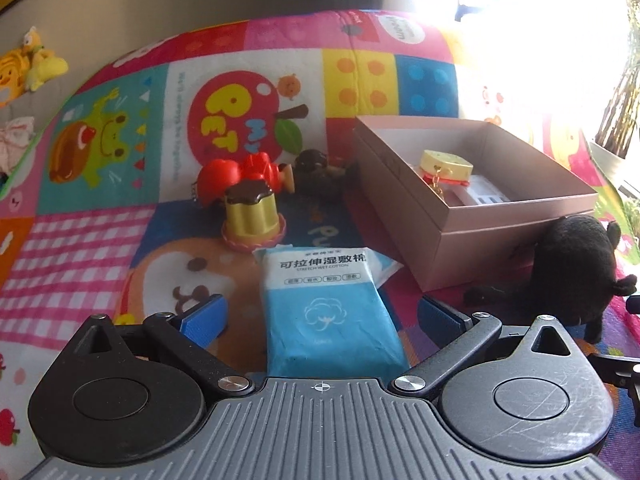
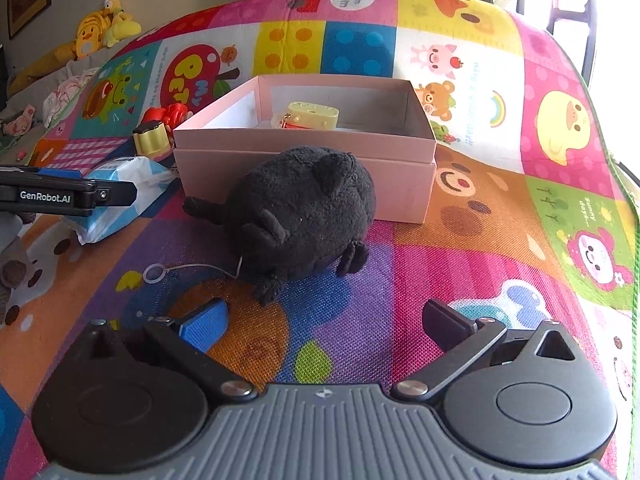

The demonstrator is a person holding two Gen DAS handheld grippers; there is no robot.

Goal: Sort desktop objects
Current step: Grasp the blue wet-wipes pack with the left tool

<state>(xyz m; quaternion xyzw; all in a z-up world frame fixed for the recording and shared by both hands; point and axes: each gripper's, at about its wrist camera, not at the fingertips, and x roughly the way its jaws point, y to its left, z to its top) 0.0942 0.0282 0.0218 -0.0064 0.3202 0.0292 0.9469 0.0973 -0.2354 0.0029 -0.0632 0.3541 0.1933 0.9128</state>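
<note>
Left hand-held gripper (image 1: 320, 320): jaws spread wide, one to each side of the blue-and-white wet cotton pack (image 1: 326, 300), with a gap showing on both sides; no contact seen. The pack is a soft plastic packet, white upper panel with printed lettering, blue lower part with a white cotton emblem, lying flat on the cartoon-print play mat (image 1: 80, 240).

Right hand-held gripper (image 2: 326, 320): jaws spread wide, holding nothing, set low over the mat just short of the black plush toy (image 2: 300, 208). The plush is rounded, dark and fuzzy, with small ears and stubby limbs; a thin white loop cord (image 2: 154, 273) lies beside it.

The plush rests against the near wall of the open pink box (image 2: 304, 148). Inside the box sits a yellow cheese-shaped charm (image 2: 314, 114).

On the mat left of the box: a gold pudding-shaped toy (image 1: 254, 216) with a brown top, and a red figure (image 1: 240, 176) behind it.
</note>
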